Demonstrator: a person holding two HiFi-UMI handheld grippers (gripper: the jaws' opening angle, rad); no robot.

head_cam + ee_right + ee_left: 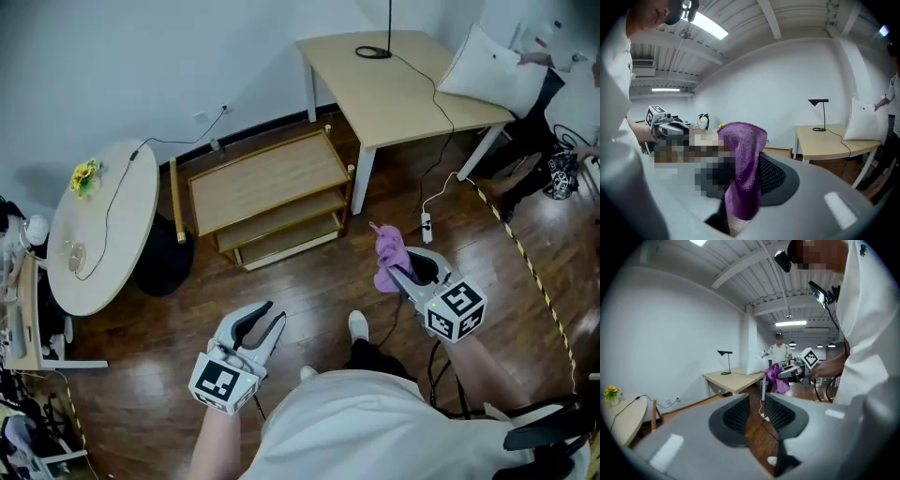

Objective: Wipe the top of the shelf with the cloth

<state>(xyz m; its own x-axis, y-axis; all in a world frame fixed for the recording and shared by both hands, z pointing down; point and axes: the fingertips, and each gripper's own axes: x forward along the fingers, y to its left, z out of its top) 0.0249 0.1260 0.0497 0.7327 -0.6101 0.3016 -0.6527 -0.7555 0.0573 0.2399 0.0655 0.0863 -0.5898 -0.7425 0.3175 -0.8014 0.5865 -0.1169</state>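
Cloth [387, 255] was pinched in the right gripper [397, 274], right of centre; the left gripper [268, 319] was seen slightly parted, empty. Approach was judged pending: the shelf [267, 183], upper centre, had to be reached.

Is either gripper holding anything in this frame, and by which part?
The right gripper is shut on the purple cloth, pinched at a bunched fold. The left gripper is open and empty.

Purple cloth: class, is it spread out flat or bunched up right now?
Bunched: the cloth hangs crumpled, pinched in the right gripper, held away from the shelf.
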